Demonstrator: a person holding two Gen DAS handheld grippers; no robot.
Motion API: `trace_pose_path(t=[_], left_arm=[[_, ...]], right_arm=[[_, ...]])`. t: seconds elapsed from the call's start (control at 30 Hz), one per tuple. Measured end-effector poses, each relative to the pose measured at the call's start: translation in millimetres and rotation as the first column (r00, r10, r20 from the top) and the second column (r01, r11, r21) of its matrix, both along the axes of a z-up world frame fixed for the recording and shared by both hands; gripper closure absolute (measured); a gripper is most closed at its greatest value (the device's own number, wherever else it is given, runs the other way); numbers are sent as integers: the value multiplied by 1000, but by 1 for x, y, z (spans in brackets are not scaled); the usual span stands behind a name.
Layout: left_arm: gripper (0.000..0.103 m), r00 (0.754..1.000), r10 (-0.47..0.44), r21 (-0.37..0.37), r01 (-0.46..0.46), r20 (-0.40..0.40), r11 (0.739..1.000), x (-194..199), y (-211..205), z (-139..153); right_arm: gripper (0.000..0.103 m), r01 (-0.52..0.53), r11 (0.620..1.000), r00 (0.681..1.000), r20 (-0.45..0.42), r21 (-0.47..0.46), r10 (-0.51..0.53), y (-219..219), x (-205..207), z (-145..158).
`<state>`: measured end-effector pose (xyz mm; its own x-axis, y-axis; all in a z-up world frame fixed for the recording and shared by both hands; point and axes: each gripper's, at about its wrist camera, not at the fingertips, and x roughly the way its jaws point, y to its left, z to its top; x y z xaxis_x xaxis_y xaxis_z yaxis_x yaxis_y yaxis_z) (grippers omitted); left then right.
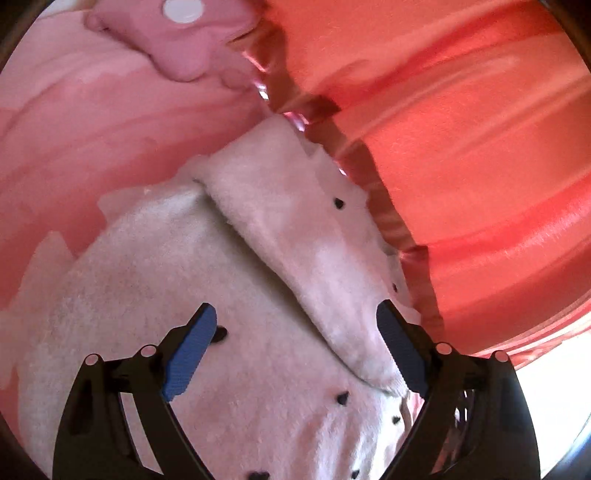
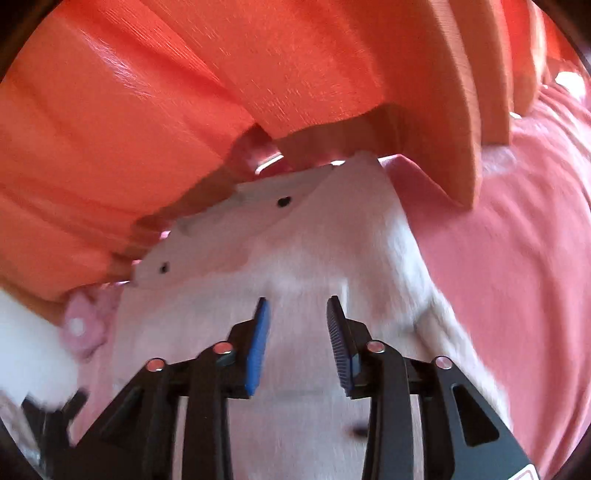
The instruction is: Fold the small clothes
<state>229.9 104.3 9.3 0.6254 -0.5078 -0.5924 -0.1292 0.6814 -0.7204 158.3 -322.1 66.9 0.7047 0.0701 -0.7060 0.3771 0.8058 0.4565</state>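
A small white fleecy garment (image 1: 258,295) with black dots lies on a pink cloth surface (image 1: 92,129). One edge is folded over into a long flap (image 1: 295,229). My left gripper (image 1: 295,325) is open just above the garment, its blue pads on either side of the flap's near end. The garment also shows in the right wrist view (image 2: 314,240), with a folded strip (image 2: 240,225) at its far edge. My right gripper (image 2: 297,314) is open over the garment's middle, holding nothing. That view is blurred.
An orange-red pleated fabric (image 1: 461,147) hangs close along the garment's far side, also in the right wrist view (image 2: 184,92). A pink flower-shaped thing with a white disc (image 1: 177,33) lies on the pink cloth; it also shows at left (image 2: 83,328).
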Motion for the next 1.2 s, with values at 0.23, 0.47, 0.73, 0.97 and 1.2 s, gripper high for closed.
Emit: trace_pose_path(t=[0.23,0.47,0.73,0.97,1.2], left_arm=[[17,996,81,33,-81,-27,996,22,11,-19],[16,992,124,-23,-124,-11,992,25,27,-22],[16,984,168,-192,-155,51,969,32,46,-23],[16,980,189,-188,-175,57,966,40,46,-25],[16,982,185,-134,-177,49,975,52,40,-23]], right_arm=[[50,-36,983,985,-173,-180,5,35,18,-37],[50,45,997,987,-149,-58,-53,26,20,-43],[94,75,995,996,-59,60,-71,11,21,-30],[87,67,990,997,-39,128,-62,6,16,-27],[69,72,975,993,-106,210,-50,8,22,-50]])
